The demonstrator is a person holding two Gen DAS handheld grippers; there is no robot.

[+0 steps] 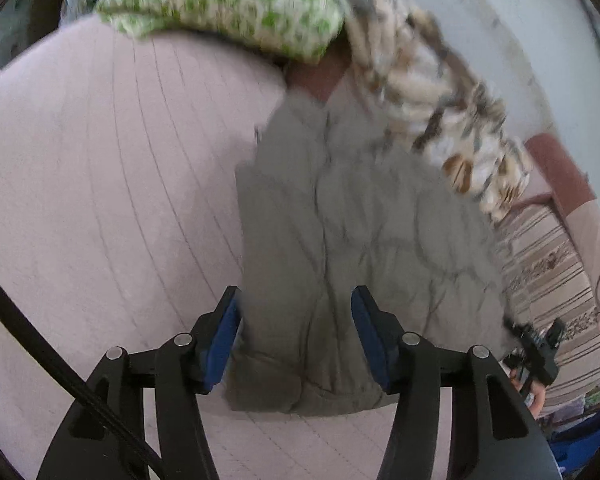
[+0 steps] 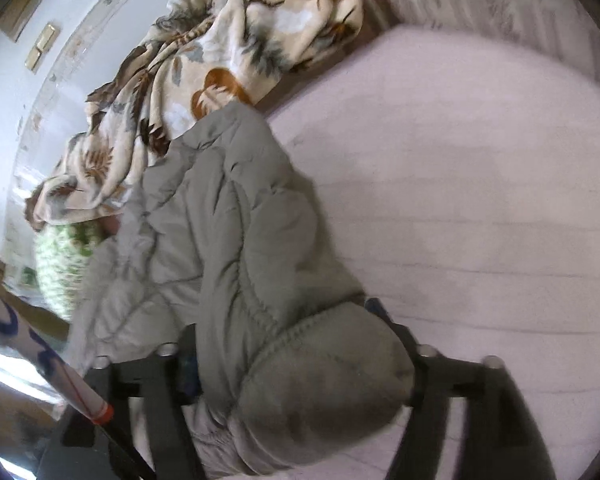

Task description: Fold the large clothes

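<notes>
Your grey-green quilted puffer jacket (image 1: 356, 240) lies lengthwise on the pale pink striped bed sheet (image 1: 100, 184), its far end running up against a cream blanket with a brown leaf print (image 1: 432, 92) and a green-and-white patterned pillow (image 1: 228, 4) near the wall. Your left claw (image 1: 296, 340) hangs just above the near end of the jacket with its blue-padded fingers (image 1: 220, 344) apart; the hem sits in the gap, but the pads press on nothing. Your right claw (image 2: 300, 364) has a thick padded roll of the jacket bulging up between its fingers and hiding most of them, so you cannot tell from this view whether the pads actually bite the fabric or merely straddle it. The fold looks barely begun: the jacket is still long and rumpled. The main risk is the slippery, springy filling. If the right claw only straddles that bulge, it will likely slide free as you lift, and the fold will flop back. With the left side ungripped, pulling from one corner alone would probably twist the jacket and drag it askew across the sheet. Carrying it far could also snag the leaf-print blanket touching its far end.
</notes>
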